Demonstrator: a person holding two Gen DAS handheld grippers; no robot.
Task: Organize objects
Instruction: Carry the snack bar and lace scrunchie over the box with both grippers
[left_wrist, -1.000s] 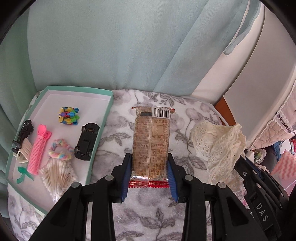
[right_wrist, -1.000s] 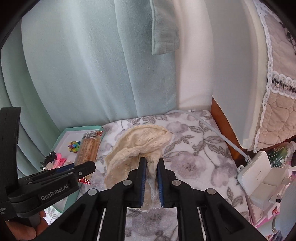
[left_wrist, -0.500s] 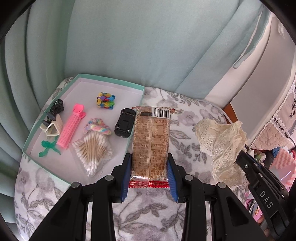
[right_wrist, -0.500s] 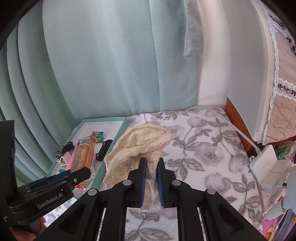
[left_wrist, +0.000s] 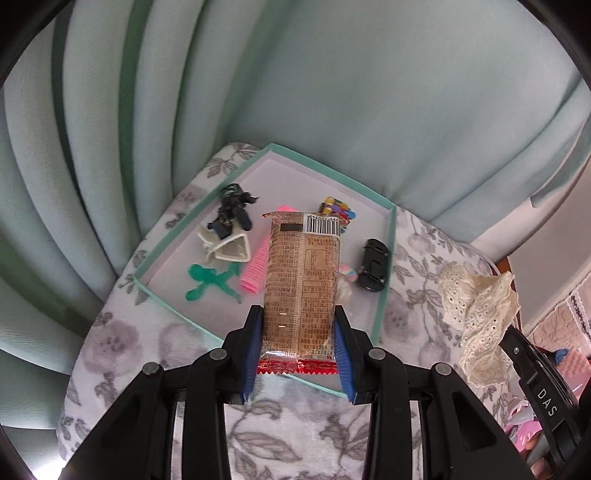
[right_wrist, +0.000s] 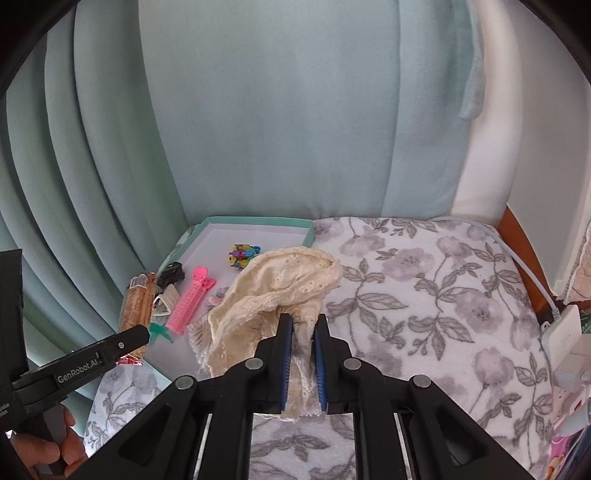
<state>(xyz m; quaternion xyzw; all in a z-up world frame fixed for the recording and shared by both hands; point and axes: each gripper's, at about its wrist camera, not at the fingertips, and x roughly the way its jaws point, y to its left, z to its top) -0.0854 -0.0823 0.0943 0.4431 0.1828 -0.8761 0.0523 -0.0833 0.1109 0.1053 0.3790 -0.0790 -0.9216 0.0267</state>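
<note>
The left gripper (left_wrist: 298, 325) is clamped on a long brown snack bar in a clear wrapper with red crimped ends (left_wrist: 302, 280), its blue-padded fingers (left_wrist: 254, 350) pressing the bar's two long sides near the lower end. The bar is held above a shallow white tray with a mint-green rim (left_wrist: 388, 266), which lies on a grey-and-white floral cloth (left_wrist: 295, 435).

The left wrist view shows the tray's contents most fully: a black hair claw (left_wrist: 232, 210), a cream triangular hair clip (left_wrist: 229, 249), a green ribbon-shaped piece (left_wrist: 210, 282), a pink ridged hair clip (left_wrist: 256, 266) partly hidden behind the bar, a cluster of multicoloured beads (left_wrist: 338, 208) peeping over its barcode end, a pastel twisted hair tie (left_wrist: 347, 273) and a small black toy car (left_wrist: 375, 264) near the tray's right rim.

The right wrist view shows what the left cannot: the right gripper (right_wrist: 303, 332) pinching a cream eyelet lace cloth (right_wrist: 273, 295) between fingers nearly together, the fabric bulging upward and draping over the tray's right side. In the left view this cloth hangs at the right edge, clear of the table. Only the right view also shows a person's hand (right_wrist: 40, 446) on the left gripper's handle, a white power adapter (right_wrist: 563, 336) with its cable beside the floral cloth, and the pale green curtain (right_wrist: 258, 110) behind.
</note>
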